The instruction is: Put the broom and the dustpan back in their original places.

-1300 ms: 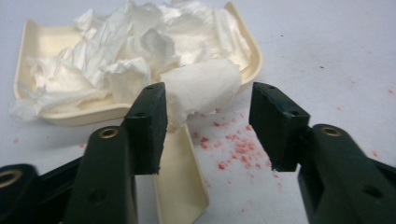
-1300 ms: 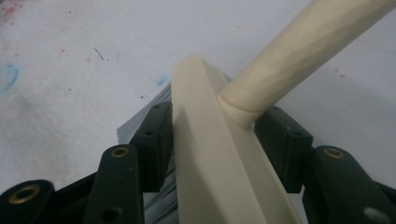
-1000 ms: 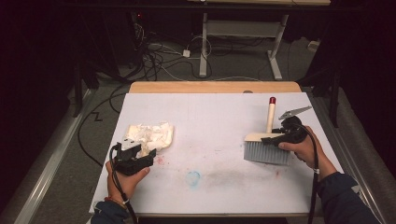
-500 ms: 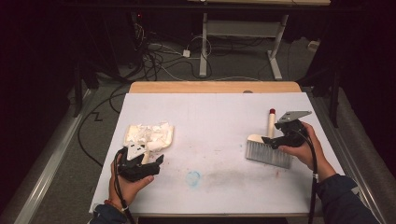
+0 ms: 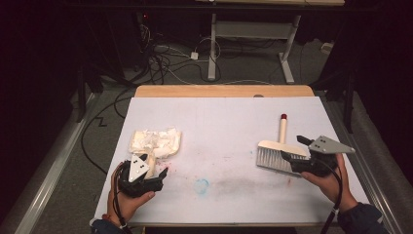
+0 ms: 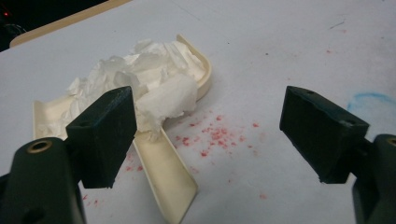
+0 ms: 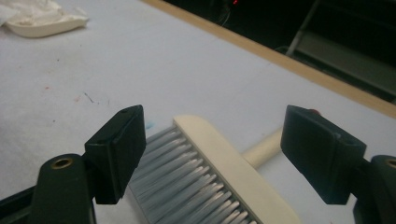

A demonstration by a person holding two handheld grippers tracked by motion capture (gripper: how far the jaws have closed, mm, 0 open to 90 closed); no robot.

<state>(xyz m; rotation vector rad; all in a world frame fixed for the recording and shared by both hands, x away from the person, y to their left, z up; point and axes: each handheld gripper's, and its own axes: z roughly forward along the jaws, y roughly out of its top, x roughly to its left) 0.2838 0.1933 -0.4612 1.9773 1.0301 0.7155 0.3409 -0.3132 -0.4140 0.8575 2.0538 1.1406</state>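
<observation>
High view: one white table (image 5: 224, 126) carries one cream dustpan (image 5: 158, 141) heaped with crumpled white tissue (image 5: 151, 138), and one hand brush (image 5: 278, 152) with a cream back, grey bristles and a red-tipped handle. The dustpan lies at the table's left, the brush well apart at its right. The left gripper (image 5: 155, 174) sits just beside the dustpan's near edge; the right gripper (image 5: 291, 155) sits at the brush's near right end. One blue smudge (image 5: 201, 185) marks the table between them.

Left gripper view: both jaws have just been opening and stand wide, released. The dustpan's handle (image 6: 168, 175) lies between them, nearer the left jaw, untouched (no pad presses on it). Red specks (image 6: 212, 137) are scattered on the table beside the handle.

Right gripper view: both jaws have just been opening and stand wide, released. The brush head (image 7: 212, 172) lies between them, bristles towards the left jaw, not gripped.
</observation>
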